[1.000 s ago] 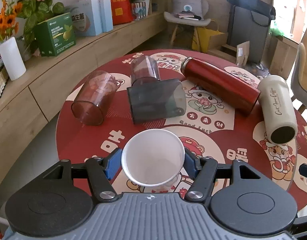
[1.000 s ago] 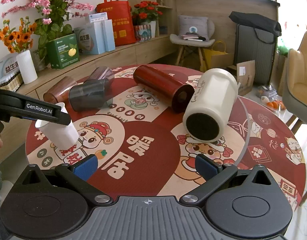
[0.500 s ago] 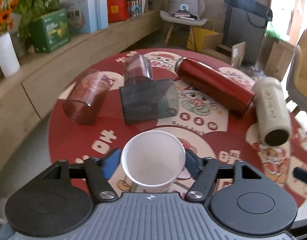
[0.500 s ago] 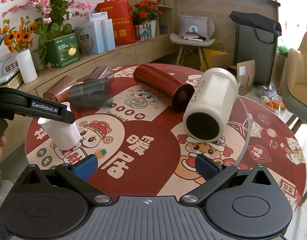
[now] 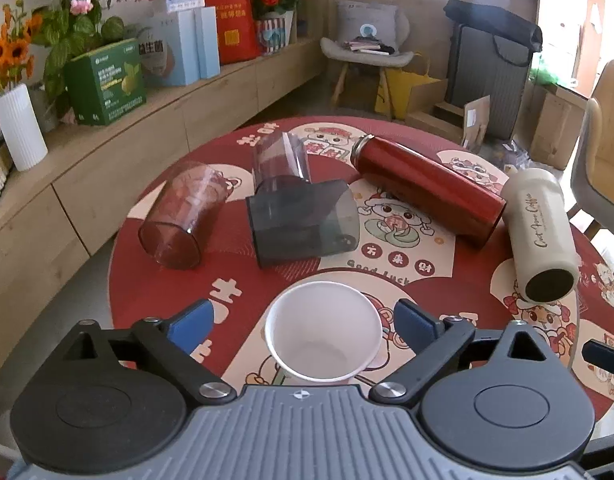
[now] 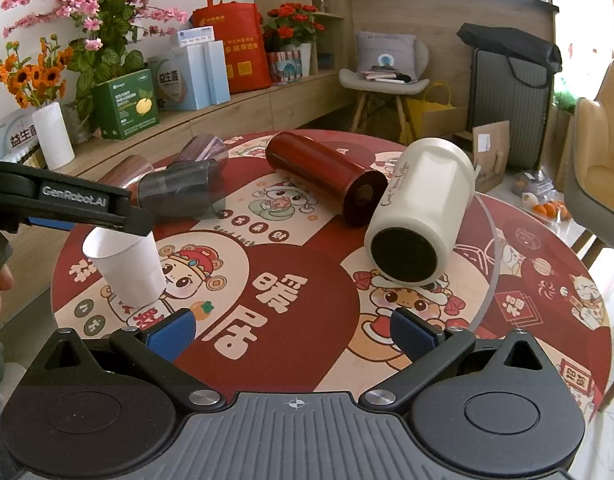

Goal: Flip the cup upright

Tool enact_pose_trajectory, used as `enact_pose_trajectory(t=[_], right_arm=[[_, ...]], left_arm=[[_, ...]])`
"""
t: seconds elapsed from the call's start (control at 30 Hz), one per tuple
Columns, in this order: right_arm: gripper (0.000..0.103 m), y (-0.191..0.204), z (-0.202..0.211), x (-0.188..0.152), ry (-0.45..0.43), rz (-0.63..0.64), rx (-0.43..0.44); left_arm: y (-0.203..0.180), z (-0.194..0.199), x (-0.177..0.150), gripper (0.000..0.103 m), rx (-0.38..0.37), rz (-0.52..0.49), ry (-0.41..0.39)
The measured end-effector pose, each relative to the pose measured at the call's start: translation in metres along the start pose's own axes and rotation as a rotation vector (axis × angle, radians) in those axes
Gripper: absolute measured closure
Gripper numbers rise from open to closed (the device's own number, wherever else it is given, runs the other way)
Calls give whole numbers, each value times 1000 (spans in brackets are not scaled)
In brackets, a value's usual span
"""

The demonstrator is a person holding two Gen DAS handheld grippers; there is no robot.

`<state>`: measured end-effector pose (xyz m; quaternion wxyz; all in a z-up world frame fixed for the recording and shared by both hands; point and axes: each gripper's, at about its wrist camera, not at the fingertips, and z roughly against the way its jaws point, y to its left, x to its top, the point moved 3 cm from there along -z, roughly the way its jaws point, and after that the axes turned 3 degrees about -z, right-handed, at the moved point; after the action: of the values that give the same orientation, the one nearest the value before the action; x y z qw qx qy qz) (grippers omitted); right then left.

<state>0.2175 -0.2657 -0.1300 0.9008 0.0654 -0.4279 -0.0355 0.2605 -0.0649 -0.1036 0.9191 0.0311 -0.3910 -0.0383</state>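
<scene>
A white paper cup (image 5: 323,332) stands upright on the red round table (image 5: 447,276), mouth up; it also shows in the right wrist view (image 6: 125,268). My left gripper (image 5: 303,322) is open, with its blue pads apart on either side of the cup's rim and clear of it. In the right wrist view the left gripper's black finger (image 6: 67,204) hangs over the cup. My right gripper (image 6: 293,334) is open and empty over the table's near middle.
Lying on their sides: a brown clear tumbler (image 5: 183,216), a smoky grey cup (image 5: 303,224), a clear cup (image 5: 281,156), a red flask (image 5: 427,188) and a cream tumbler (image 5: 541,232). A wooden shelf (image 5: 87,152) with boxes and flowers runs at left.
My left gripper has opened and let go of the white cup, which now stands on the table. The right gripper has not moved.
</scene>
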Motion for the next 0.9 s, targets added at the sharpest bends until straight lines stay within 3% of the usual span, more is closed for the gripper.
enact_pose_trajectory(t=[0.33,0.9], right_arm=[[0,12,10,5,15,-57,-10],[0,79,106,-4,5,-46,-99]], left_arm=[[19,43,-6,2,43,-65,-24],[67,143,-56,0,7,-73,-87]])
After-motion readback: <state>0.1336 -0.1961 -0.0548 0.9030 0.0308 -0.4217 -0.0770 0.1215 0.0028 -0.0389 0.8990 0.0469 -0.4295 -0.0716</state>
